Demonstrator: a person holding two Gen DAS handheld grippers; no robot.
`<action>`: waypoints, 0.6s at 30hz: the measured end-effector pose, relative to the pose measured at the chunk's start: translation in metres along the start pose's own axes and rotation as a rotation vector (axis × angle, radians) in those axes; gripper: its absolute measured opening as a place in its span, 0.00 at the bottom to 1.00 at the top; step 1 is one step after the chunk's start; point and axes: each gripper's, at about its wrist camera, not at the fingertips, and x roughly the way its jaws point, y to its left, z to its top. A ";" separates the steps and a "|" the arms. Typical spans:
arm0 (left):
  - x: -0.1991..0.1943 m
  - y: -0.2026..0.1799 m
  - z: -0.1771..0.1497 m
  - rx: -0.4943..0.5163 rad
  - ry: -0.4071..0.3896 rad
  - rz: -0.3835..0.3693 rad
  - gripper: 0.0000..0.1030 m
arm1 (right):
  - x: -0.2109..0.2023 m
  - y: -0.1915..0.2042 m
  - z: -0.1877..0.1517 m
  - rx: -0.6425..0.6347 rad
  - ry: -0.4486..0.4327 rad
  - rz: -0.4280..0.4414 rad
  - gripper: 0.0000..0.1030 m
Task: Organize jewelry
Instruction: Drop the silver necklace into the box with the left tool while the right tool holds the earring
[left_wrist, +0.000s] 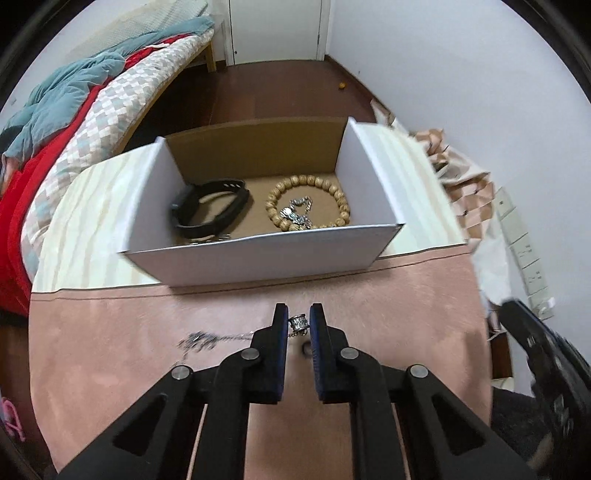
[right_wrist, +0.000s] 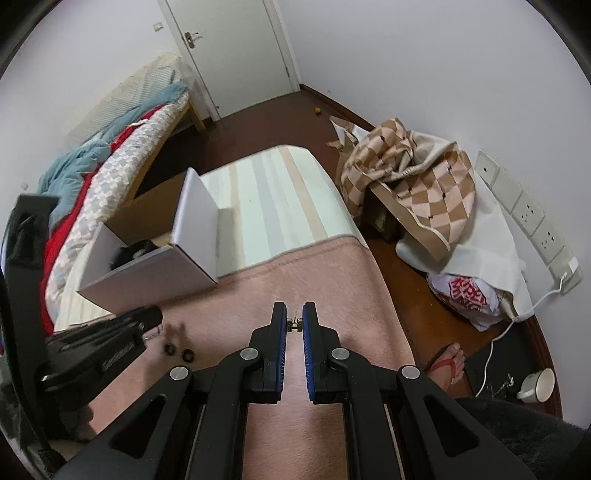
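Note:
My left gripper (left_wrist: 299, 322) is shut on a silver bead charm (left_wrist: 298, 322) of a chain necklace (left_wrist: 207, 339) that trails left, blurred, over the pink cloth (left_wrist: 110, 354). My right gripper (right_wrist: 294, 325) is shut on a small gold clasp piece (right_wrist: 294, 325) above the same cloth. A white cardboard box (left_wrist: 258, 254) stands just beyond, holding a black wristband (left_wrist: 210, 208), a wooden bead bracelet (left_wrist: 308, 201) and a silver piece (left_wrist: 297, 214). Two small dark rings (right_wrist: 179, 352) lie on the cloth by the left gripper (right_wrist: 110, 343).
A bed with red and checked bedding (left_wrist: 74, 140) lies left. A checked bag (right_wrist: 410, 184) and a white bag (right_wrist: 469, 291) are on the floor right, with a wall power strip (right_wrist: 535, 221), a cup (right_wrist: 537, 384) and a foot in a red sandal (right_wrist: 448, 363).

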 end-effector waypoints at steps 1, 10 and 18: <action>-0.008 0.003 0.000 0.001 -0.009 -0.006 0.09 | -0.005 0.002 0.003 -0.004 -0.006 0.012 0.09; -0.075 0.023 0.010 0.019 -0.071 -0.073 0.09 | -0.043 0.022 0.038 -0.023 -0.037 0.126 0.09; -0.130 0.033 0.051 -0.008 -0.153 -0.155 0.09 | -0.065 0.051 0.071 -0.070 -0.032 0.232 0.09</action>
